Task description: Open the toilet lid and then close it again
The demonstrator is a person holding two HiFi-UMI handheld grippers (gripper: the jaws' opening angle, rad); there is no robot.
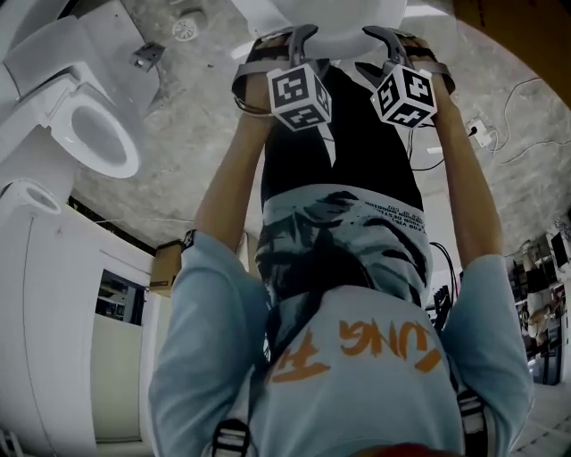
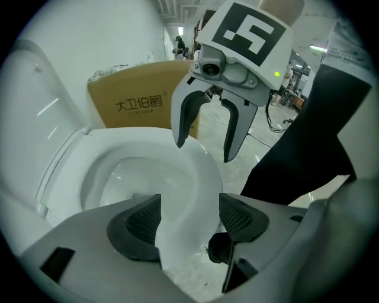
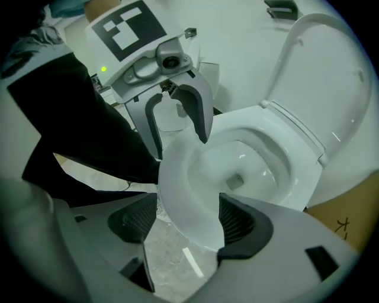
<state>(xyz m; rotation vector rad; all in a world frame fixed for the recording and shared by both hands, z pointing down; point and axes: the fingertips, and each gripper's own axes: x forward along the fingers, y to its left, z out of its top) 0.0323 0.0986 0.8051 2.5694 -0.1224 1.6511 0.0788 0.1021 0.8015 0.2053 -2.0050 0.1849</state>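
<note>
A white toilet [image 2: 118, 171] stands with its lid [image 2: 35, 118] raised; the lid [image 3: 331, 77] also shows upright in the right gripper view. The toilet's front rim [image 2: 195, 177] runs between the jaws of my left gripper [image 2: 189, 216], which is open, its pads apart from the rim. My right gripper [image 3: 188, 222] is open too, over the same front rim [image 3: 177, 189], with floor showing beside it. Each gripper sees the other: the right gripper [image 2: 205, 151] and the left gripper [image 3: 180, 147] hang side by side. In the head view both grippers [image 1: 284, 40] [image 1: 393, 37] point down at the toilet [image 1: 339, 18].
A cardboard box [image 2: 142, 100] stands behind the toilet. A second toilet [image 1: 98, 134] with its lid up is at the left of the head view. The person's dark trousers [image 3: 71, 118] are close to the rim. Cables [image 1: 526, 98] lie on the grey floor.
</note>
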